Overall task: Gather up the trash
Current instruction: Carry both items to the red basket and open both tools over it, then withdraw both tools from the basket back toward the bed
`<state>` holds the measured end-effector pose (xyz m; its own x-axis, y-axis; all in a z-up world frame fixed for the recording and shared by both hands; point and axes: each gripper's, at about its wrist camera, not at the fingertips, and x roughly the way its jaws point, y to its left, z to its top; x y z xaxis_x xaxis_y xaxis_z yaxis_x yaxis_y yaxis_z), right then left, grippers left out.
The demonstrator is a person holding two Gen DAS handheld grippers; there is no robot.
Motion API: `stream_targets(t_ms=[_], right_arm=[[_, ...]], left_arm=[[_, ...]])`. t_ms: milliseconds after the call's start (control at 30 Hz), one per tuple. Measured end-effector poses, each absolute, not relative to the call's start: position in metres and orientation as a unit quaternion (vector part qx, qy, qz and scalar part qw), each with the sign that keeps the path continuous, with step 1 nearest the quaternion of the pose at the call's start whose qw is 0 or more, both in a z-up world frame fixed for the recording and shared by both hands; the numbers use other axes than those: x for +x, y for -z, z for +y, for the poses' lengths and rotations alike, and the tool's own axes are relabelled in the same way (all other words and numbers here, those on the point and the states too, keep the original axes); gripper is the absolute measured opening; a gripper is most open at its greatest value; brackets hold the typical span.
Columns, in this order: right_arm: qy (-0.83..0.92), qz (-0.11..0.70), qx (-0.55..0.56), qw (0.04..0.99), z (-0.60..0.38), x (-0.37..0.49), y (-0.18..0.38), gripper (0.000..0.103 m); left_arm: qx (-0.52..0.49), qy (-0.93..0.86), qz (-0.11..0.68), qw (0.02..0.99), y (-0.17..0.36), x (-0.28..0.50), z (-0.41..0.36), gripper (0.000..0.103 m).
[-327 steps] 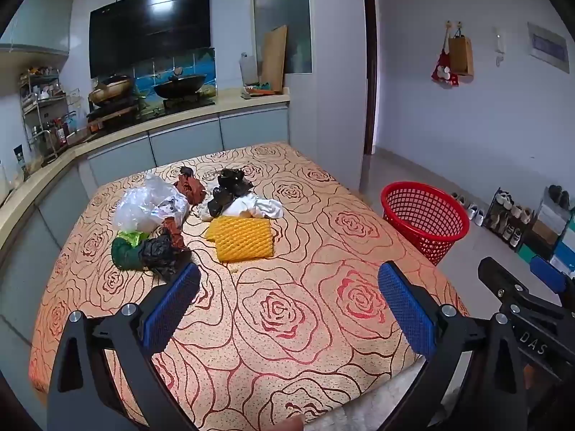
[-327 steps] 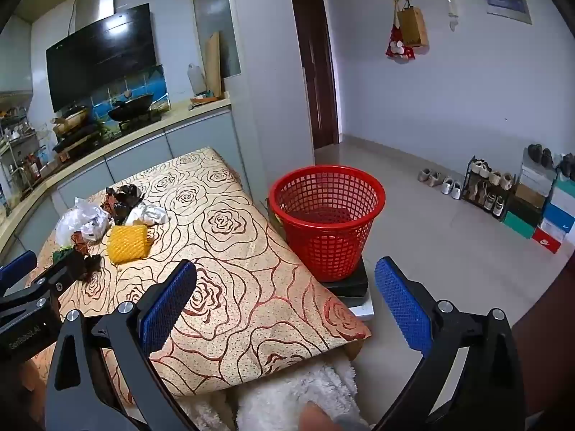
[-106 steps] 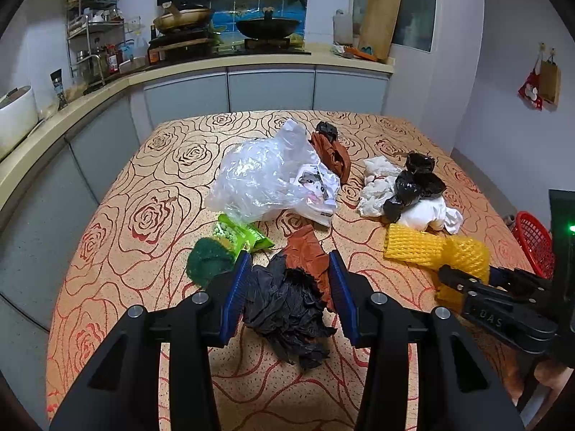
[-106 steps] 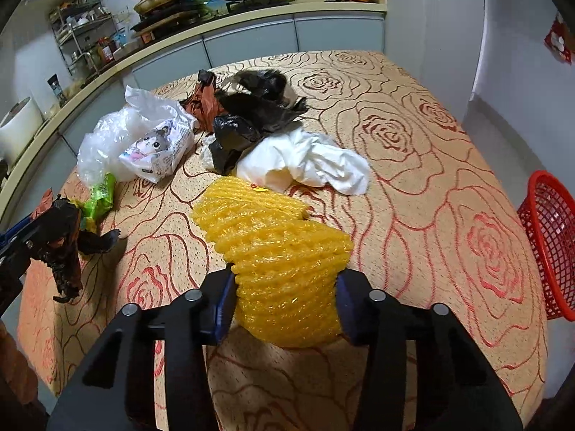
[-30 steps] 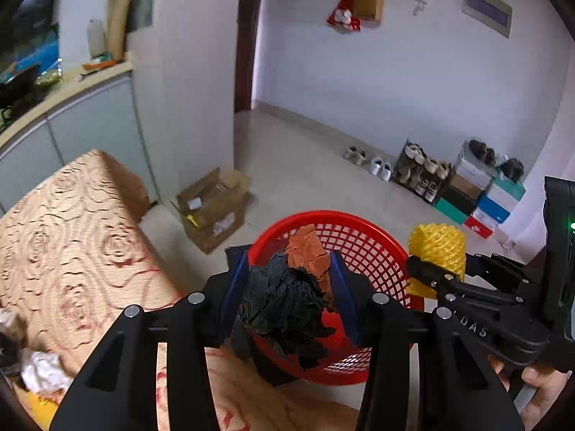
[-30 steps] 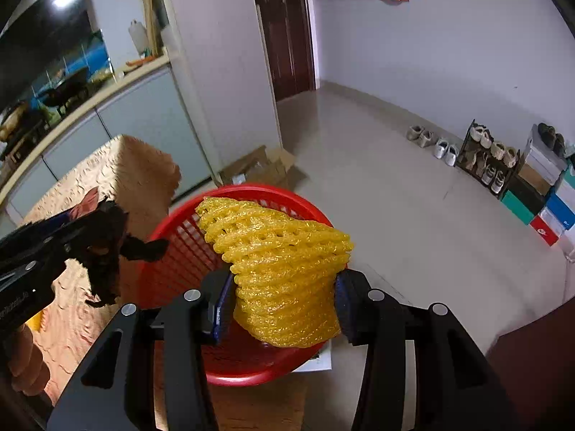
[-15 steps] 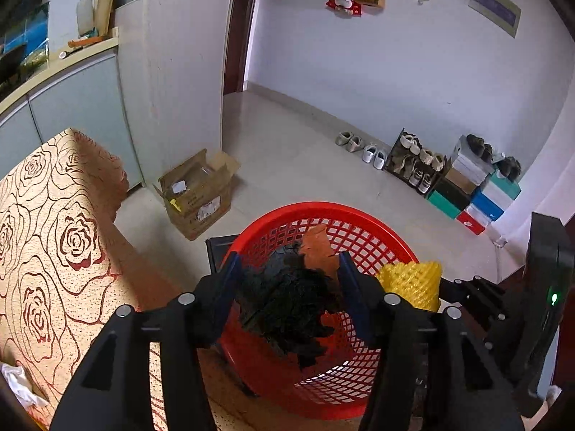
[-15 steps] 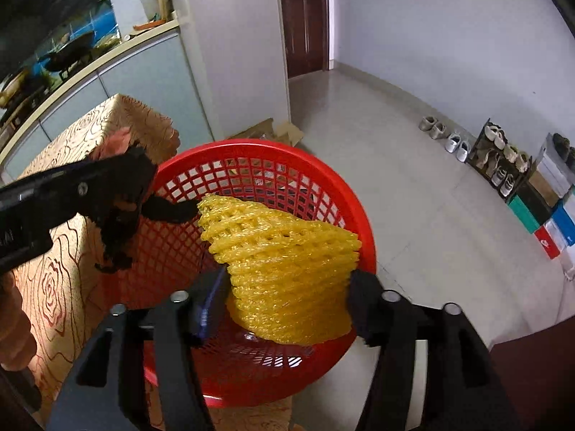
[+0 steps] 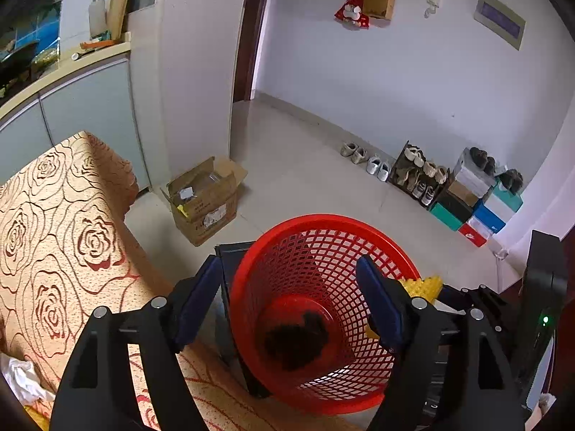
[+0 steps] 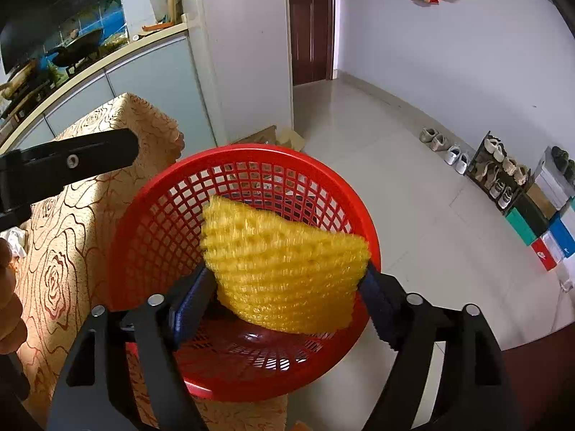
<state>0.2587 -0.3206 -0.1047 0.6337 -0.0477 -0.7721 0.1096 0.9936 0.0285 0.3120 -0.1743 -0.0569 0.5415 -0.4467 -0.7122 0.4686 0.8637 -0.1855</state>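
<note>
A red mesh basket (image 9: 323, 219) stands on the floor beside the table. My left gripper (image 9: 287, 287) hangs over it with its jaws opening and nothing between them. The dark crumpled trash (image 9: 294, 344) lies on the basket's bottom. In the right wrist view, my right gripper (image 10: 287, 287) is over the same basket (image 10: 251, 149). Its jaws are opening, and the yellow foam net (image 10: 284, 265) still spans from pad to pad, above the basket's inside. A corner of the net (image 9: 424, 285) shows past the rim in the left wrist view. The left gripper's arm (image 10: 68, 161) crosses the right wrist view at the left.
The table with the rose-pattern cloth (image 9: 54, 233) lies left of the basket, with white trash (image 9: 21, 380) on it. An open cardboard box (image 9: 205, 197) sits on the floor behind. Shoes and shoe boxes (image 9: 467, 190) line the far wall. A person's hand (image 10: 7, 287) shows at the left edge.
The left jaws spread and the dark trash fell from them into the basket. The right jaws widened, and the yellow net spread out with them but stayed between the pads.
</note>
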Motion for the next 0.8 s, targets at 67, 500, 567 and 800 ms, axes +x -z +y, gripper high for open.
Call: stream_targets(t_ms=[67,500,567,800], right_arm=[[0.042,0.422,0.037,0.905,-0.32,0.258,0.102,0.083],[0.057,0.385,0.049,0.92,-0.318,0.235,0.069,0.084],[0.06,0.377,0.051,0.923,-0.316,0.23,0.062,0.084],[0.046,0.351,0.063,0.933,-0.302,0.212,0.038,0.084]], left_arm=[[0.012,0.257,0.397,0.881,0.053,0.309,-0.171,0.076],[0.015,0.22,0.36,0.906,0.022,0.282,-0.135,0.077],[0.019,0.212,0.352,0.912,0.017,0.274,-0.129,0.077],[0.011,0.186,0.333,0.924,0.004,0.252,-0.101,0.078]])
